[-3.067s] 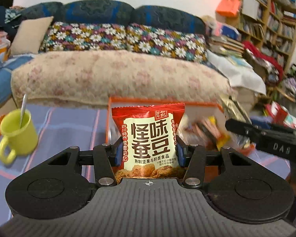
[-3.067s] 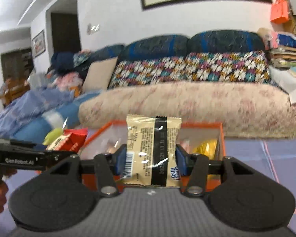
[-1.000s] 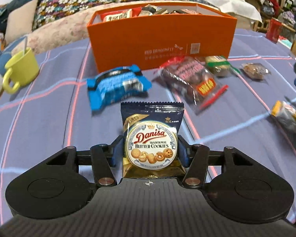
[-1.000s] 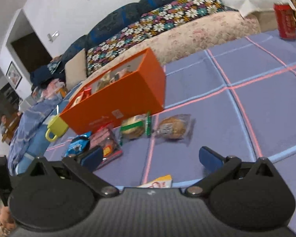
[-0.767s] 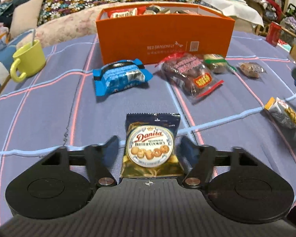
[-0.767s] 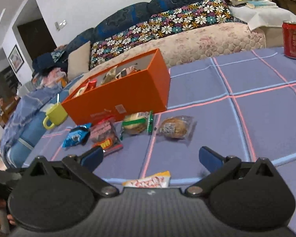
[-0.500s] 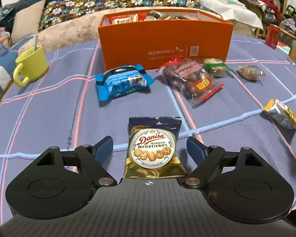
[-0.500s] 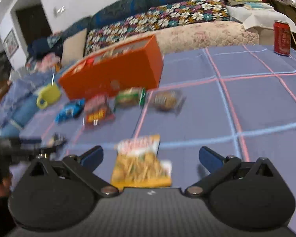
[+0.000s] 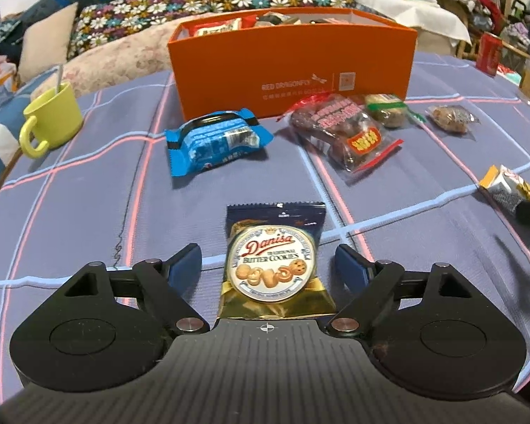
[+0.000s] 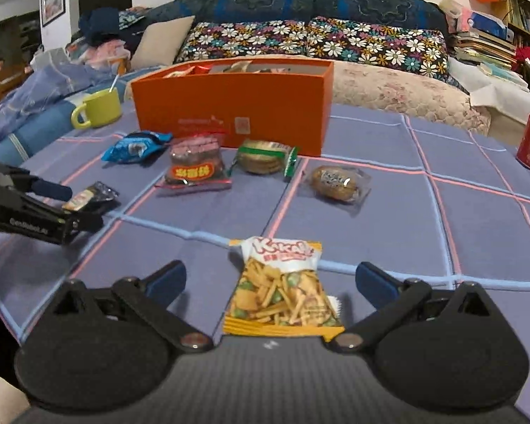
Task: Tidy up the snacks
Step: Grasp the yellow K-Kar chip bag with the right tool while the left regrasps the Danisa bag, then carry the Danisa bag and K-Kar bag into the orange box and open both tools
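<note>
the purple cloth table cover with pink and blue grid lines (image 9: 88, 183) looks soft, matt and lightly woven, and the long orange box (image 9: 293, 67) on it seems smooth matt cardboard. the dark blue and gold butter cookie packet (image 9: 275, 261), the bright blue biscuit wrapper (image 9: 212, 141) and the yellow snack-stick bag (image 10: 282, 293) are all glossy crinkled foil or plastic film, while the clear bag of brown sweets (image 9: 346, 134) is shiny see-through plastic. the lime green mug (image 9: 53, 120) has a smooth glazed look, and the black left gripper (image 9: 266, 266) and black right gripper (image 10: 270, 284) are matt ribbed plastic with small shiny metal pins.
</note>
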Tool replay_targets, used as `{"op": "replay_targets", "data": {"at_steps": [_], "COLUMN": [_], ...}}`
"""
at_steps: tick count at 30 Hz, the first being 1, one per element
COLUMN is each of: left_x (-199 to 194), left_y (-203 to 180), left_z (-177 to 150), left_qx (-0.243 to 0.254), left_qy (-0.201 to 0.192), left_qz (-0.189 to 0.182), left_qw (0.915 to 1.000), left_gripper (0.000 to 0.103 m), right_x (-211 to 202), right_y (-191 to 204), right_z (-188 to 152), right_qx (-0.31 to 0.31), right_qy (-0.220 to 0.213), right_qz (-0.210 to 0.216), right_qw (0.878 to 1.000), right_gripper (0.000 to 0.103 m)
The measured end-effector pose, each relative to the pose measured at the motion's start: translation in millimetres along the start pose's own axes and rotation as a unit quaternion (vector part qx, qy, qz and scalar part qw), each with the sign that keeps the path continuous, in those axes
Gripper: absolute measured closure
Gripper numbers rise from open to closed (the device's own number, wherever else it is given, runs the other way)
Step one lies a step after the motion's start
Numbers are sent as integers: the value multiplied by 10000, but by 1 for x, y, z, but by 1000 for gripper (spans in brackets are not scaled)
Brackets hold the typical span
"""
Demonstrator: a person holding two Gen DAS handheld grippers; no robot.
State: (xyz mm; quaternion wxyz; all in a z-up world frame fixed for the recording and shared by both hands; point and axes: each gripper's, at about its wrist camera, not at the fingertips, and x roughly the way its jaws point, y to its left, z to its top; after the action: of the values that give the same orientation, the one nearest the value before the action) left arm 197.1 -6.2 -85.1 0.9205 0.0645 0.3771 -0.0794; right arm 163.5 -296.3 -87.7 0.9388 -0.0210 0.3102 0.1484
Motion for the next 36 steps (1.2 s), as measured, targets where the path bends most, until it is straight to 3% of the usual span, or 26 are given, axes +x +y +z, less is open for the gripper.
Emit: {"op": "replay_targets", "data": {"at_steps": [4,7,10,18,19,20,21,22,23,26,31,36], "left_x": [1,0,2,2,2,3,3,1,0,-4,-16,-21], "left_y": [2,1,0,-10,-10,-7,-4,-3,-1,9,21,15], "left_z": [0,0,0,-1,-1,0,0,0,1,1,8,17], "left_qx": [-29,-47,-44,66,54,-4,-106,-98,-119,-371,-742,-895], "left_qy": [17,16,23,-9,-7,-3,-8,-60,-46,-49,-206,-296], "left_qz": [-13,-16,22,-114,-145,-245,-342,-261,-263,-308,-287,-283], "left_qw": [10000,10000,10000,9999,9999,9997,9994,9996,9996,9988,9966,9951], "left_gripper": [48,47,43,45,46,56,62,85,89,96,96,96], "right_x": [-1,1,5,7,9,12,16,19,17,12,8,8], "right_y": [-10,-2,2,10,11,11,10,8,9,3,-9,13], "right_z": [-1,-3,-3,3,4,5,3,0,-2,-4,7,32], "right_qx": [281,117,-43,-94,-144,-173,-173,-151,-215,-100,503,387], "right_qy": [90,165,209,124,118,162,259,364,271,243,58,-315], "right_qz": [78,202,-5,85,35,-18,-28,-10,-41,25,267,426], "right_qw": [9995,9996,9998,9998,9998,9997,9995,9992,9994,9997,9984,9978], "right_gripper": [1,1,1,2,2,3,12,38,57,60,62,62]}}
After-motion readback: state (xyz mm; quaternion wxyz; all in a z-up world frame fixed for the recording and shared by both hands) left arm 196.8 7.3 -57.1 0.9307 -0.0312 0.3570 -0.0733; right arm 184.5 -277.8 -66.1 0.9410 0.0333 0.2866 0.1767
